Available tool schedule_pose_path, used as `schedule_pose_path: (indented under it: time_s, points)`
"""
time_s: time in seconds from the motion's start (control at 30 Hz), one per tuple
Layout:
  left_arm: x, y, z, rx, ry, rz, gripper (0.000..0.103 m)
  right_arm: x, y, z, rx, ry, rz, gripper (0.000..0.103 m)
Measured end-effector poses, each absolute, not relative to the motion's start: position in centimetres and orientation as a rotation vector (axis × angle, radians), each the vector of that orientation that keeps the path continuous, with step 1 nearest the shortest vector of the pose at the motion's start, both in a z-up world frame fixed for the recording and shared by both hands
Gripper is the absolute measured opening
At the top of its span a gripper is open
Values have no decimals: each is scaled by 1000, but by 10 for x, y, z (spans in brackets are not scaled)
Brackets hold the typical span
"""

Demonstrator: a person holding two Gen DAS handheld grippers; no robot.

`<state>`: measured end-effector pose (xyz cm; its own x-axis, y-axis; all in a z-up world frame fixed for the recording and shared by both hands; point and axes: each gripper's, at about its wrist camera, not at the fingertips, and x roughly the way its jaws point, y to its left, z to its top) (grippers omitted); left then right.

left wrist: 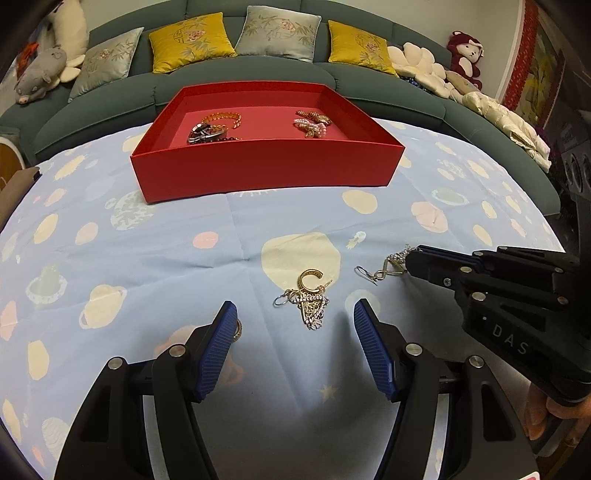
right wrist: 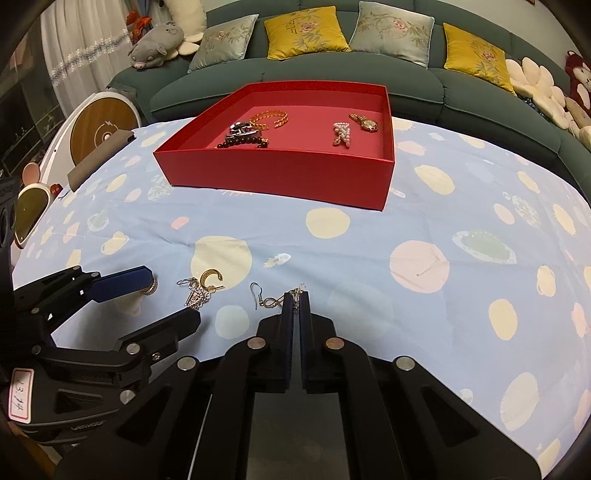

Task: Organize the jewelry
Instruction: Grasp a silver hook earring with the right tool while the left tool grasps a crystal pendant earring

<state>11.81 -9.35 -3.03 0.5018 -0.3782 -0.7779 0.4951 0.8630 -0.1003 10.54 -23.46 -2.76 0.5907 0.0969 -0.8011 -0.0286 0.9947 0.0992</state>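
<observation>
Red tray (right wrist: 280,173) at back of surface (right wrist: 369,258) w/ bracelets, watch inside. Left claw (left wrist: 295,314) released, straddling gold earring pile (left wrist: 308,295). Right claw (right wrist: 294,295) clenched on silver earring (right wrist: 271,301), lying on cloth.

Home living room. A long grey-green sofa (right wrist: 461,88) is curving along the far side, with yellow cushions (right wrist: 304,31) and pale embroidered ones (right wrist: 393,29) leaning against its back. Soft toys are lying at both ends: a grey plush pig (right wrist: 157,44) on the left, a dark red monkey (left wrist: 466,55) on the right beside cream flower-shaped pillows (left wrist: 417,61). A white curtain (right wrist: 77,62) is hanging at the left. The worktop is wearing a pale blue cloth (right wrist: 369,251) printed with planets, household fabric rather than shop or lab covering.
</observation>
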Motion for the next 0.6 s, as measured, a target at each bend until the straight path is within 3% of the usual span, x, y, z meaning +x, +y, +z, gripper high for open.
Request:
schedule_pose_path:
  time_s: [0.13, 0.3, 0.43, 0.6]
  points:
    - [120, -100, -35, 168, 888, -539, 45, 103, -241, -27, 98, 936, 64, 2]
    - [121, -105, -35, 187, 877, -538, 37, 100, -249, -27, 114, 935, 58, 2]
    - [120, -108, -36, 203, 875, -539, 24, 98, -252, -27, 121, 936, 55, 2]
    - [119, -109, -36, 207, 874, -537, 21, 98, -253, -26, 124, 934, 54, 2]
